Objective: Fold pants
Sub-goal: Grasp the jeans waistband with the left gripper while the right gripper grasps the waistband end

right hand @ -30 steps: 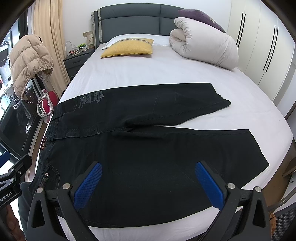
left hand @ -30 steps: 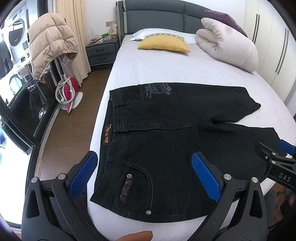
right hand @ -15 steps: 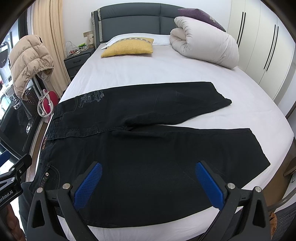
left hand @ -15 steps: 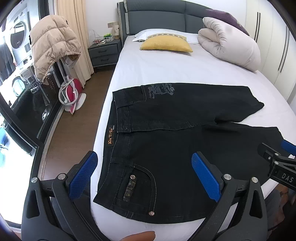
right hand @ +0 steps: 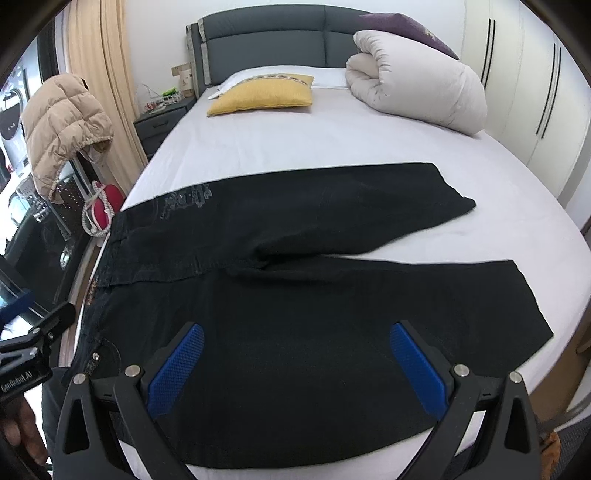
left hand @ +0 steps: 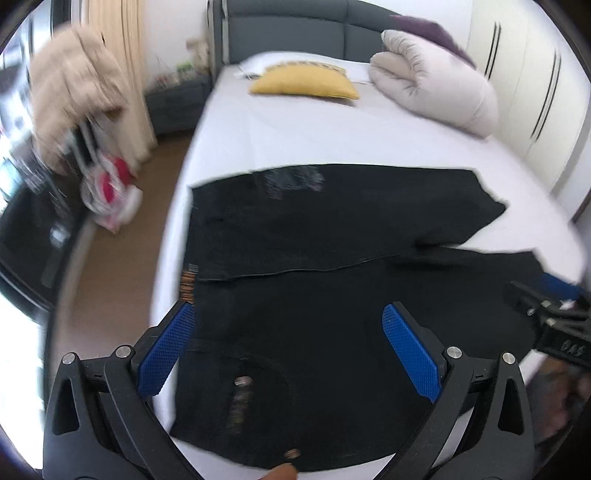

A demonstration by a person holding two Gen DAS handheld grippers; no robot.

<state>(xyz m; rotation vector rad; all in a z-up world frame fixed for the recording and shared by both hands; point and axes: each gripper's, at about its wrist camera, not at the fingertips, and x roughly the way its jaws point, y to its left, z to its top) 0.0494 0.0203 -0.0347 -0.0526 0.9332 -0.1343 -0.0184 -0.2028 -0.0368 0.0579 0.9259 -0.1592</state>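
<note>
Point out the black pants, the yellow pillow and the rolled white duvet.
black pants (right hand: 295, 325): right wrist view, on the near leg's open fabric.
yellow pillow (right hand: 264, 96): right wrist view, middle of its top face.
rolled white duvet (right hand: 417, 94): right wrist view, on the roll's outer curve.

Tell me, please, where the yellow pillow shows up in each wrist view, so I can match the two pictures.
Left wrist: yellow pillow upper centre, at the head of the bed, left of the rolled white duvet.
Right wrist: yellow pillow upper centre-left, again left of the duvet.
Shared landmark: the grey headboard.
</note>
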